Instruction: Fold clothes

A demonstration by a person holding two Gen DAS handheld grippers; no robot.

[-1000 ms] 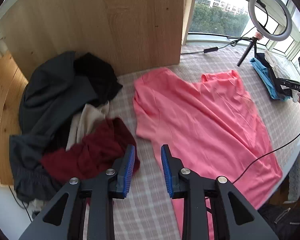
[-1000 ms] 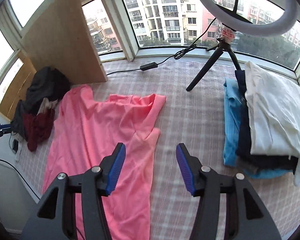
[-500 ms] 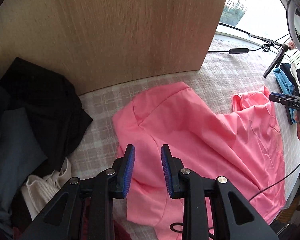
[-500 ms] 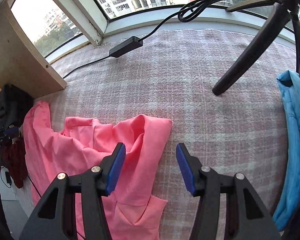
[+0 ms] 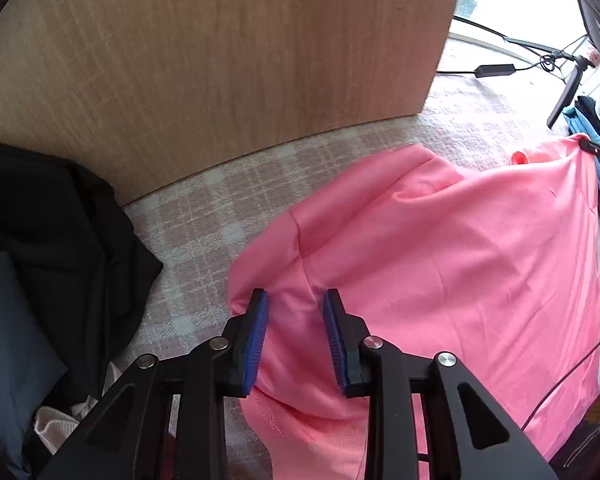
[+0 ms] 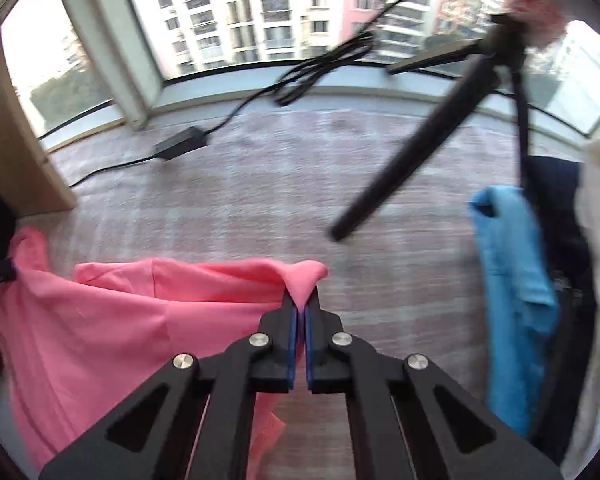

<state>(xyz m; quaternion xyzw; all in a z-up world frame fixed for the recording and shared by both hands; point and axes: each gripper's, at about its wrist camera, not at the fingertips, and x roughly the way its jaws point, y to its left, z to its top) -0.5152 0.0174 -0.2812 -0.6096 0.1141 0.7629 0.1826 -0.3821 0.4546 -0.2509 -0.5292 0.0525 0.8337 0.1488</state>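
Note:
A pink shirt lies spread on the plaid-covered surface. My left gripper points down at its sleeve end near the wooden panel. Its jaws are opening a little, and a ridge of pink cloth stands between the blue pads without being pinched. In the right wrist view the pink shirt stretches off to the left. My right gripper is shut on its far corner, and a small peak of cloth pokes out above the fingertips.
A wooden panel stands upright just behind the sleeve. Dark unfolded clothes are heaped at the left. A folded stack with a blue garment lies at the right, beside a tripod leg. A cable with its adapter runs along the window side.
Both grippers came down close onto the pink shirt. The right one shut on the shirt's corner and lifted it slightly. The left one moved over the sleeve, still parted.

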